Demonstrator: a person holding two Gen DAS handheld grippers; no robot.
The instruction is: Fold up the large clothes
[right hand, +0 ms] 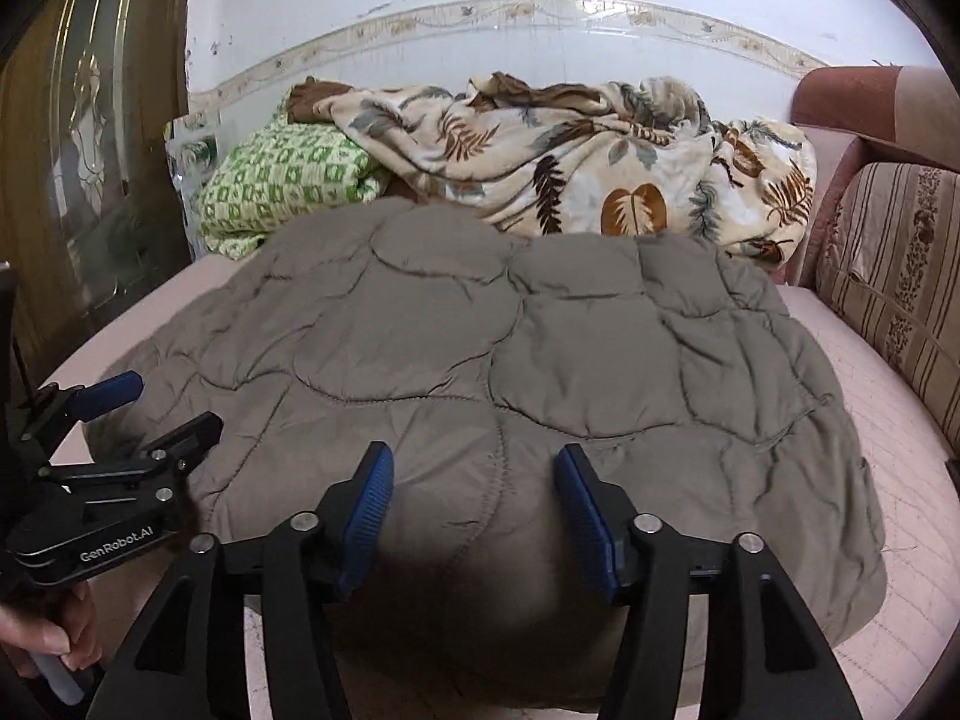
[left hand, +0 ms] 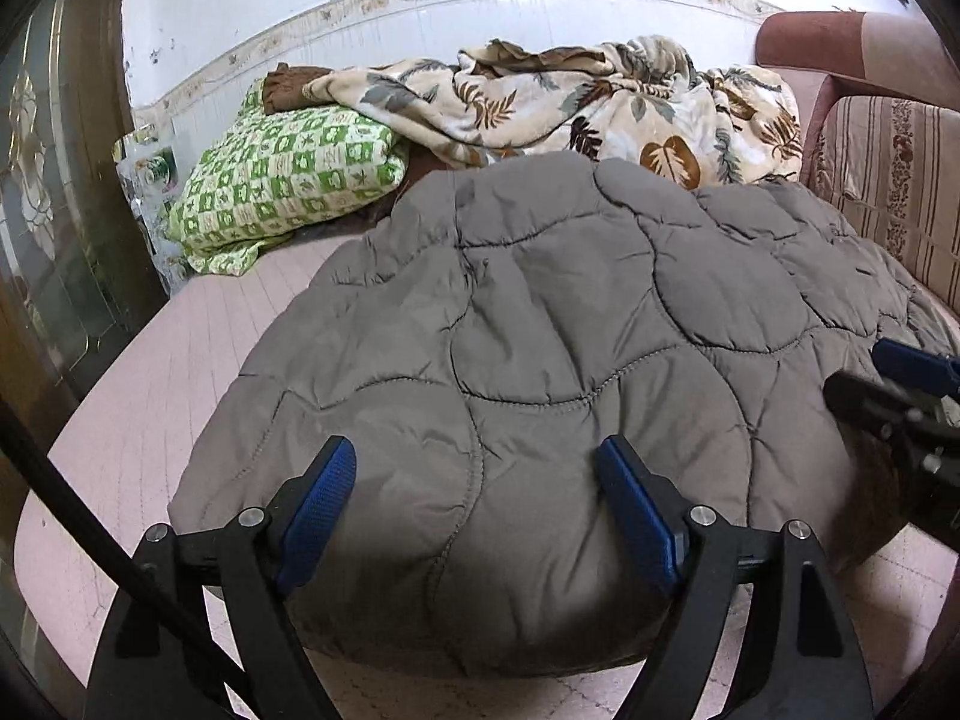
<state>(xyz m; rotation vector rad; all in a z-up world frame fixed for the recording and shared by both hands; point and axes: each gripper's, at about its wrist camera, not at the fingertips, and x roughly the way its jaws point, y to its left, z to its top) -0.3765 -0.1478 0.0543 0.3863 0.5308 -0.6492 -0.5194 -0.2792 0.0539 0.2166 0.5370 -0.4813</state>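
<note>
A grey quilted padded garment (left hand: 540,324) lies spread on a pink bed (left hand: 180,372), with its near folded edge bulging toward me. It also shows in the right wrist view (right hand: 480,348). My left gripper (left hand: 477,462) is open, its blue pads on either side of the near edge near the garment's left end. My right gripper (right hand: 474,468) is open, astride the same near edge further right. The left gripper shows in the right wrist view (right hand: 156,414) at the garment's left corner. The right gripper shows at the right edge of the left wrist view (left hand: 882,372).
A leaf-print blanket (left hand: 600,102) and a green checked quilt (left hand: 288,180) are piled at the far end against the white wall. A striped sofa back (right hand: 888,276) runs along the right. A dark glass door (left hand: 54,210) stands at the left.
</note>
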